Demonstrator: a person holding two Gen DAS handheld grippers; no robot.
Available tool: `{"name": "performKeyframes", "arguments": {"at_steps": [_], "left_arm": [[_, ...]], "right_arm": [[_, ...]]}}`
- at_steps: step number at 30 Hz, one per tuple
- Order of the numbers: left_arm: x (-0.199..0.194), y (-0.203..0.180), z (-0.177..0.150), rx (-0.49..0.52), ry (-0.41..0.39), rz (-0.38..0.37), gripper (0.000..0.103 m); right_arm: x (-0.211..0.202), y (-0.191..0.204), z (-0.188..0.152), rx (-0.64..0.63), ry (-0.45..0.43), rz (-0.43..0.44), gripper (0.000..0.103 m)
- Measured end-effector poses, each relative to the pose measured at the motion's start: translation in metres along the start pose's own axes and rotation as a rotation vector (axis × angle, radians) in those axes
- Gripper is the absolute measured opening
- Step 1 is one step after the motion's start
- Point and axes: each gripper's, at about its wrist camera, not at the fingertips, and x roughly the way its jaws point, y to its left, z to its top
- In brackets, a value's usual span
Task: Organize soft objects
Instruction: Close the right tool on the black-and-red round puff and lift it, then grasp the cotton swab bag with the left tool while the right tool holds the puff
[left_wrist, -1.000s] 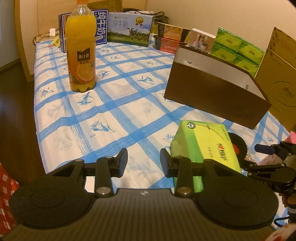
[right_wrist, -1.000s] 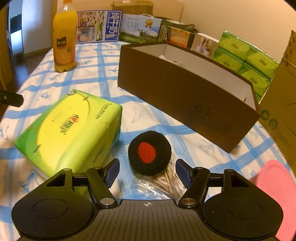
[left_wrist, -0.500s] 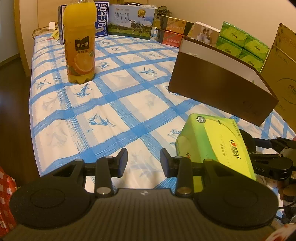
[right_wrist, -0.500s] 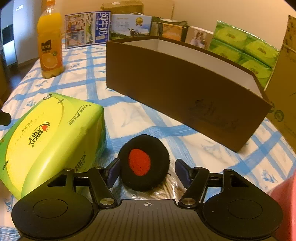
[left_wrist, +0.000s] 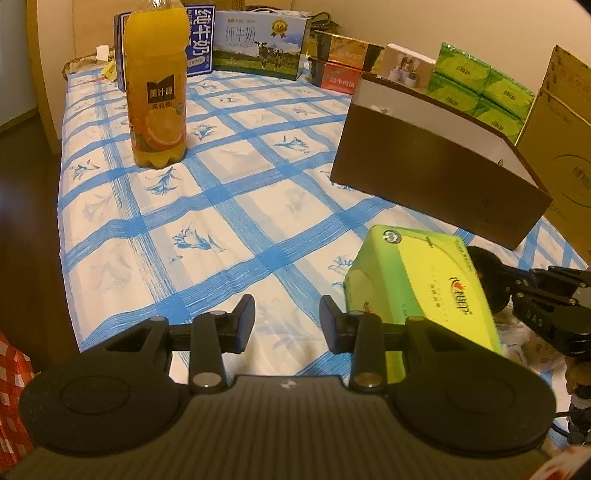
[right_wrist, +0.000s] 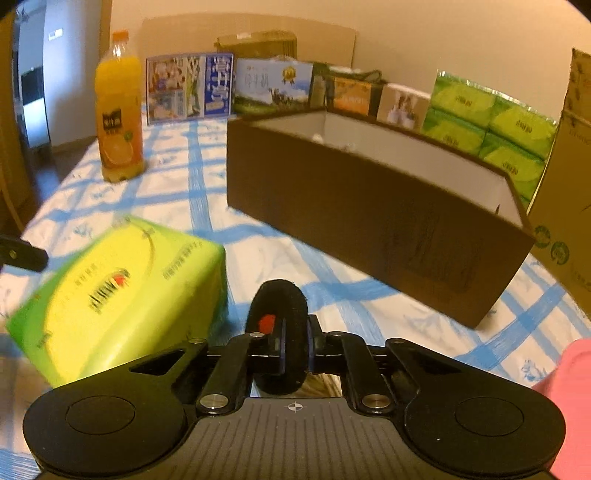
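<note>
Jaws of the right hand-held gripper (right_wrist: 293, 350) have just closed on a black puff with a red centre (right_wrist: 277, 317), squeezed narrow beside the green tissue pack (right_wrist: 118, 291) near the bed's (left_wrist: 236, 206) front edge. Left hand-held gripper (left_wrist: 287, 321) hangs open, empty.

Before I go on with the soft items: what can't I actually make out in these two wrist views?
- Inside of the brown box: its near wall hides the floor in both views.
- Black pad: the right gripper, whose jaws have just been closing onto it, covers its lower half.
- Green tissue pack: print blurred in right view.
- Pink object: cut off by the right view's edge.
- Clear bag under the pad: mostly hidden.
</note>
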Motion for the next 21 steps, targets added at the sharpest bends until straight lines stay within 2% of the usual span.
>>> {"name": "performKeyframes", "arguments": {"at_steps": [9,15,21], "left_arm": [[-0.031,-0.024,0.004,0.039,-0.042,-0.056,0.034],[-0.049,-0.061,0.001,0.105,-0.051,-0.127,0.034],[-0.059,-0.108,-0.003,0.182,-0.052,-0.203,0.035]], "right_arm": [[-0.066,-0.009,0.016,0.079,-0.110,0.006,0.010],[-0.117,-0.026,0.018,0.150,-0.157,0.005,0.010],[-0.163,-0.050,0.012,0.211,-0.203,-0.035,0.010]]}}
